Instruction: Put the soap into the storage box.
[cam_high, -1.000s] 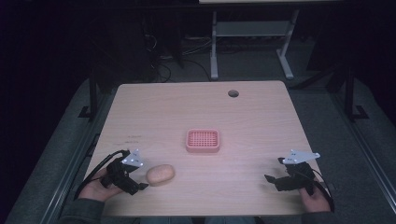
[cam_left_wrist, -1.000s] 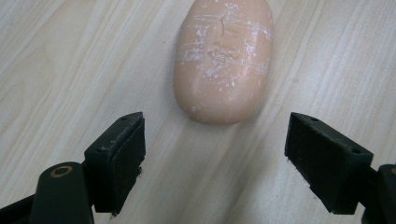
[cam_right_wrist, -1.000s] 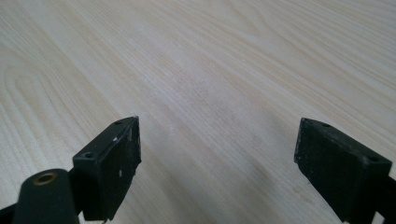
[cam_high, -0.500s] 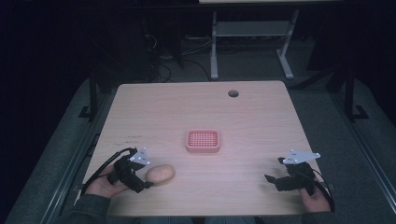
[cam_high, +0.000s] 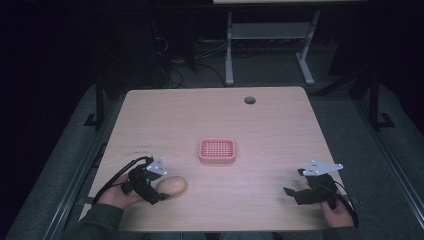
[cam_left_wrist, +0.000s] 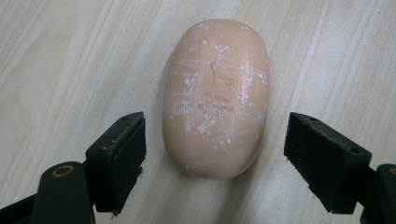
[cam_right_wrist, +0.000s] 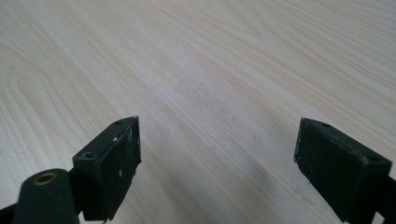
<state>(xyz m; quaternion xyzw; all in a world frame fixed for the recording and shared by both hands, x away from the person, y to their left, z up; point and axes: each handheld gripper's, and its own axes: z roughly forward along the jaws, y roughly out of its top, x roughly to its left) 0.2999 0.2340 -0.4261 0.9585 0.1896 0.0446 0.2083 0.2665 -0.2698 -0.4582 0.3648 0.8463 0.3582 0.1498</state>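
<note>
Left gripper (cam_left_wrist: 212, 154) stands with jaws wide apart, straddling the near end of the soap bar (cam_left_wrist: 215, 95); a gap shows on each side and neither jaw touches it. That view shows white scuffs and a fine crack on the bar's top face, which the high view cannot resolve. In the high view, the soap bar (cam_high: 171, 185) lies on the table (cam_high: 210, 115) in front of and to the left of the pink tray (cam_high: 217, 150), with the left gripper (cam_high: 159, 192) just beside it. Compared with a second ago, the left gripper has closed in on the bar, which has not moved. Right gripper (cam_high: 292, 192), well right of the tray, is unchanged; its own view shows the jaws spread over bare wood, holding nothing.
</note>
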